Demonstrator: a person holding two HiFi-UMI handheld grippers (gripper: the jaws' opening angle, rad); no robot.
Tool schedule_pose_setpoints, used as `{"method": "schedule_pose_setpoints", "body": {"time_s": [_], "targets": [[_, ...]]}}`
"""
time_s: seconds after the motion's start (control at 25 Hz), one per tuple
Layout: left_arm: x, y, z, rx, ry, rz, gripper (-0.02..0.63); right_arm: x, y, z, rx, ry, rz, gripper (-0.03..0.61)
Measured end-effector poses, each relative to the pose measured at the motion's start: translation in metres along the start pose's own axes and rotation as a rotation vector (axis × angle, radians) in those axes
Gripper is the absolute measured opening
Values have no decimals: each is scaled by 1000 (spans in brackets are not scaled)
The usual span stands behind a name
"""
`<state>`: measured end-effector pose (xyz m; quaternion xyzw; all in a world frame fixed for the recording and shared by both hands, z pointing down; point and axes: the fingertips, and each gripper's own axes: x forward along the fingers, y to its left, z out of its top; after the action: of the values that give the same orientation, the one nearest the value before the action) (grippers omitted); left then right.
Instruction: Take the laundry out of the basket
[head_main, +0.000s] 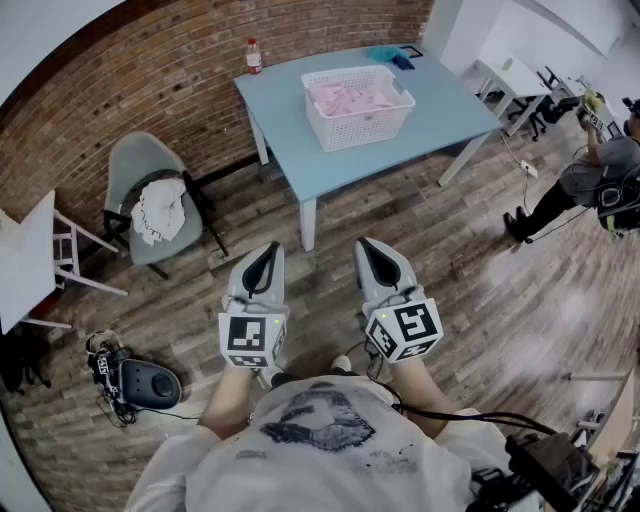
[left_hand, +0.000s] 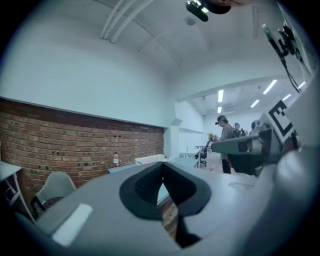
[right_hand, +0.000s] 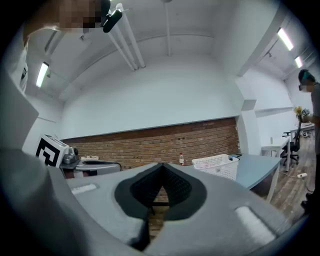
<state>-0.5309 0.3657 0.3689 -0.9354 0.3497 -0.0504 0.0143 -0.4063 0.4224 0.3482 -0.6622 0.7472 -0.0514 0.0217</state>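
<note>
On the light blue worktop (head_main: 330, 165) ahead, the white basket (head_main: 358, 105) holds pink laundry (head_main: 348, 96), well apart from the left gripper (head_main: 262, 262) and right gripper (head_main: 377, 256), both empty with jaws clenched together.

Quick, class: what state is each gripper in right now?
Left gripper: closed, holding nothing.
Right gripper: closed, holding nothing.
</note>
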Motion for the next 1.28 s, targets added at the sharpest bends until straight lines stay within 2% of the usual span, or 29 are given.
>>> {"method": "schedule_pose_setpoints", "body": {"time_s": [0.28,0.56,0.76,1.04,1.28], "targets": [[47,-71,3,12,17,-21,-9,-42,-77,-3,10,10,-65,-3],[65,-102,-2,29,46,-67,-9,-60,-105,-8,61,-9,-88,-3],[78,-118,-4,34,39,-49,-9,-76,-126,-12,67,1,-73,-3],[102,-122,-10,36,51,-25,-9,-69,-160,-17,74,12,-70,-3],[147,-96,-19,25,61,-20,-9,-15,-180,-29,91,37,-48,-3]]}}
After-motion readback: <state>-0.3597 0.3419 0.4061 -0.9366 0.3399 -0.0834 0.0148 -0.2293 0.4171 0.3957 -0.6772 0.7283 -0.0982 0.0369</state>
